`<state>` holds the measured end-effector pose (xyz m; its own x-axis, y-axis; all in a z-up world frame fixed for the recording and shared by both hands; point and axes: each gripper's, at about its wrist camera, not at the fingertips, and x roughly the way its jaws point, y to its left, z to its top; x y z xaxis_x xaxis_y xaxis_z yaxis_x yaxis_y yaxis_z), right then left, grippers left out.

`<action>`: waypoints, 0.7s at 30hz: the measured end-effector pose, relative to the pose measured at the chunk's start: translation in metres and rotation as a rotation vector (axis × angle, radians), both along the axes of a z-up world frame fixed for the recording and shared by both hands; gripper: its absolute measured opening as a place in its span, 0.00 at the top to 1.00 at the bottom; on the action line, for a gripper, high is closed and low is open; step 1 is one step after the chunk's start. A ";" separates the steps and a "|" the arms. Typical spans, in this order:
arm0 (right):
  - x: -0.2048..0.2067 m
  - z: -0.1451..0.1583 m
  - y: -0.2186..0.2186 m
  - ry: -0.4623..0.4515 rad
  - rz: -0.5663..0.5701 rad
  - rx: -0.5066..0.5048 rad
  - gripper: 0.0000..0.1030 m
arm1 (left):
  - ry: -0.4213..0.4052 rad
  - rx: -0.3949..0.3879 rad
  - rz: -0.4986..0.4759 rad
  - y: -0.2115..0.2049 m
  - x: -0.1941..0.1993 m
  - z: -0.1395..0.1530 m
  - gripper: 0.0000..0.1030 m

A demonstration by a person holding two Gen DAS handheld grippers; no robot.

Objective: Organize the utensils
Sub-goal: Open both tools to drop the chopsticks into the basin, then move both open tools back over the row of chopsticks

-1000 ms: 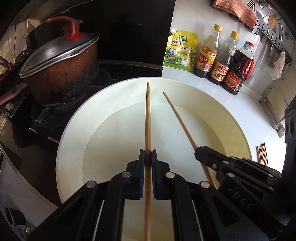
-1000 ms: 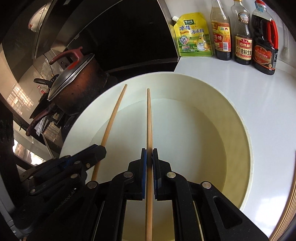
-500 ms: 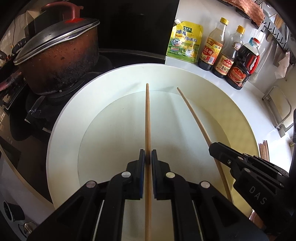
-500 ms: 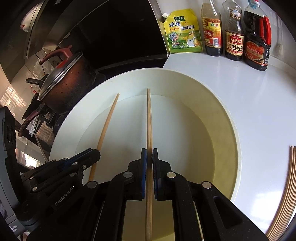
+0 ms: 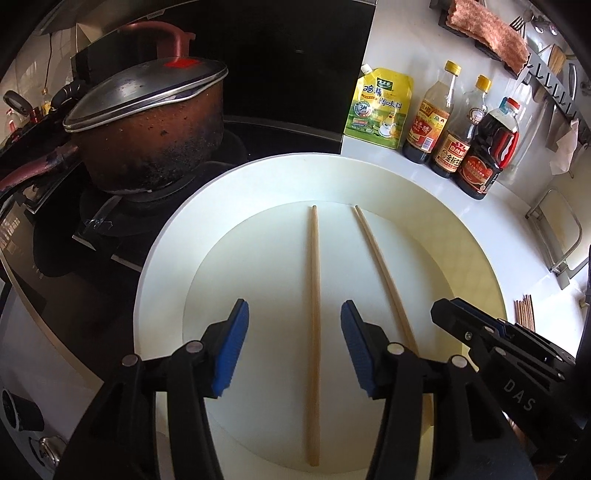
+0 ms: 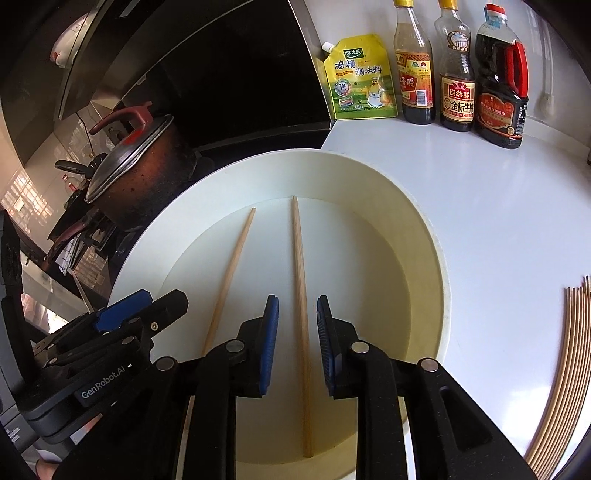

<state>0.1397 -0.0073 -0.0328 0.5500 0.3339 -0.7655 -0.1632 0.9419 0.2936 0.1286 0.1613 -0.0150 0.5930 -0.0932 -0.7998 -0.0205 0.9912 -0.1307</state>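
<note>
Left tool (image 5: 294,345) spread wide, right tool (image 6: 297,332) parted, chopsticks (image 5: 314,295) apparently released in basin (image 5: 162,258)

The white counter (image 6: 491,206) carries a cream basin (image 6: 441,273), three sauce bottles (one seasoning pouch (image 6: 360,79) beside), and chopsticks (image 6: 565,373).

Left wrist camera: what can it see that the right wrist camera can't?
Only the left wrist view shows the brown cloth on the wall rack and a wire stand. Only the right wrist view shows the long fan of spare chopsticks curving along its edge. Both show the white basin, two chopsticks lying in it, both open tools, the burnt pot and the sauce bottles.
</note>
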 end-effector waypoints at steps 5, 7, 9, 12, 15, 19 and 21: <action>-0.010 0.006 -0.004 -0.017 0.003 0.006 0.80 | -0.002 -0.001 -0.003 -0.002 -0.007 0.001 0.50; -0.014 0.009 -0.004 -0.025 0.004 0.005 0.80 | -0.004 0.002 -0.004 -0.003 -0.011 0.002 0.50; -0.018 0.012 -0.004 -0.032 0.005 0.005 0.80 | -0.007 0.003 -0.005 -0.005 -0.016 0.004 0.50; -0.023 0.015 -0.005 -0.041 0.008 0.003 0.80 | -0.013 0.002 -0.006 -0.005 -0.022 0.007 0.50; -0.028 0.018 -0.007 -0.047 0.007 0.007 0.78 | -0.018 0.004 -0.004 -0.005 -0.028 0.010 0.50; -0.037 0.022 -0.011 -0.058 0.005 0.013 0.77 | -0.025 0.009 -0.003 -0.007 -0.036 0.014 0.49; -0.040 0.024 -0.013 -0.064 0.004 0.016 0.77 | -0.028 0.013 -0.006 -0.009 -0.039 0.015 0.49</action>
